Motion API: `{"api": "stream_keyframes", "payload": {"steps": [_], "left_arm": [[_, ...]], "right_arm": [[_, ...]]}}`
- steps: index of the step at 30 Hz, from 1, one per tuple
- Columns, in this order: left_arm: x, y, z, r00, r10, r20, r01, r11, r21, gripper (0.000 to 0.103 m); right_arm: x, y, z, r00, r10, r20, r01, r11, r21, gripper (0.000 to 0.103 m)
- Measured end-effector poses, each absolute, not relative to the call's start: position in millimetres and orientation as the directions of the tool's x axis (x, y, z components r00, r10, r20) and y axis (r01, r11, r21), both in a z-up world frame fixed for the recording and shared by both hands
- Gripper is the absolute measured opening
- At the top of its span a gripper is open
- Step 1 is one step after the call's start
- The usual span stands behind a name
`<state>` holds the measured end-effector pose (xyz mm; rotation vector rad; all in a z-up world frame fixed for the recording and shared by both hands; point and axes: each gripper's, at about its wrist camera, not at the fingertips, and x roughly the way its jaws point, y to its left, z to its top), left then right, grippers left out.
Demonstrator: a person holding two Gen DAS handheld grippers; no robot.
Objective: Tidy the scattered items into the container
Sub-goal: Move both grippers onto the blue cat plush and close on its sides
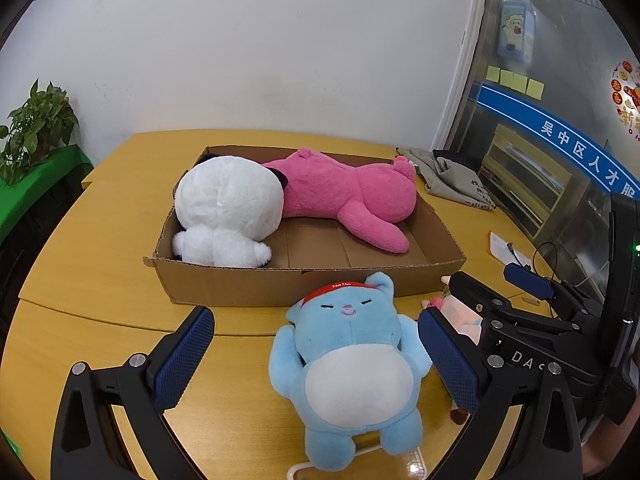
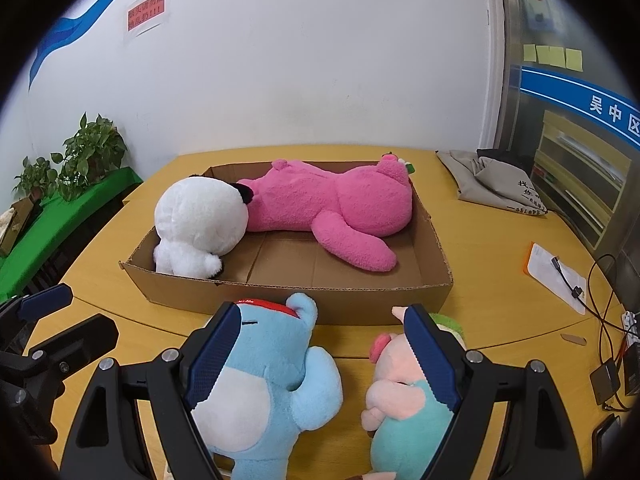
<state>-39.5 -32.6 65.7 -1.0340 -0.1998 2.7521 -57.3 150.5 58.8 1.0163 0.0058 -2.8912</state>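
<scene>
A shallow cardboard box (image 1: 280, 282) (image 2: 304, 300) sits on the yellow table. In it lie a white plush (image 1: 228, 208) (image 2: 196, 224) at the left and a pink plush (image 1: 348, 196) (image 2: 332, 208) across the back. A blue plush (image 1: 348, 368) (image 2: 272, 384) with a red cap lies on its back in front of the box. My left gripper (image 1: 320, 364) is open, its fingers either side of the blue plush. A small pink pig plush (image 2: 400, 400) (image 1: 464, 316) lies to its right. My right gripper (image 2: 324, 360) is open over the gap between both toys.
A grey cloth bag (image 2: 496, 184) lies at the table's back right. A paper card with a cable (image 2: 556, 276) and black devices with wires (image 2: 608, 376) lie at the right edge. Potted plants on a green shelf (image 2: 80, 160) stand left.
</scene>
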Motion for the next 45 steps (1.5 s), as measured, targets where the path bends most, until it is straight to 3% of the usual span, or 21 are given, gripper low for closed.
{"api": "stream_keyframes", "payload": {"steps": [12,20,24,30,32,34,38,39,40,42,45], "left_arm": [[-46,-46,44,-0.697,0.269,-0.665,-0.139,-0.960,-0.243,0.103],[-66,-46,-1,-0.550,0.429,-0.717,-0.230,-0.903,-0.363,0.103],[-76,-43,-27,-0.534,0.399,-0.746,-0.191,-0.916,-0.353,0.103],[-82,-76,-53,-0.536,0.369,-0.760,-0.073,-0.917,-0.393,0.102],[-87,-86,-61,-0.527,0.379,-0.761,-0.047,-0.906,-0.420,0.096],[-93,-86,-72,-0.490,0.397,-0.776,-0.041,-0.900,-0.434,0.082],[-104,-68,-86,-0.437,0.429,-0.791,-0.098,-0.897,-0.432,0.070],[-106,-64,-87,-0.432,0.436,-0.790,-0.108,-0.894,-0.434,0.062],[-108,-61,-87,-0.421,0.445,-0.791,-0.119,-0.891,-0.438,0.044],[-110,-55,-87,-0.399,0.458,-0.794,-0.134,-0.886,-0.443,0.029],[-109,-53,-85,-0.400,0.441,-0.804,-0.134,-0.895,-0.424,0.026]], "right_arm": [[-59,160,40,-0.756,-0.079,-0.650,0.085,-0.996,0.022,0.084],[-53,151,5,-0.680,-0.195,-0.707,0.244,-0.969,0.033,0.084],[-55,134,-21,-0.616,-0.231,-0.753,0.304,-0.952,0.043,0.084],[-71,159,-29,-0.614,-0.231,-0.754,0.179,-0.972,0.152,0.082],[-76,168,-30,-0.627,-0.194,-0.755,0.142,-0.981,0.134,0.079],[-79,166,-34,-0.623,-0.148,-0.768,0.139,-0.987,0.077,0.076],[-83,153,-47,-0.621,-0.059,-0.782,0.164,-0.985,-0.056,0.065],[-83,151,-48,-0.624,-0.048,-0.780,0.169,-0.983,-0.074,0.065],[-84,151,-48,-0.623,-0.050,-0.781,0.170,-0.983,-0.072,0.065],[-86,153,-47,-0.614,-0.063,-0.787,0.179,-0.982,-0.060,0.065],[-89,154,-48,-0.603,-0.078,-0.794,0.192,-0.980,-0.050,0.065]]}}
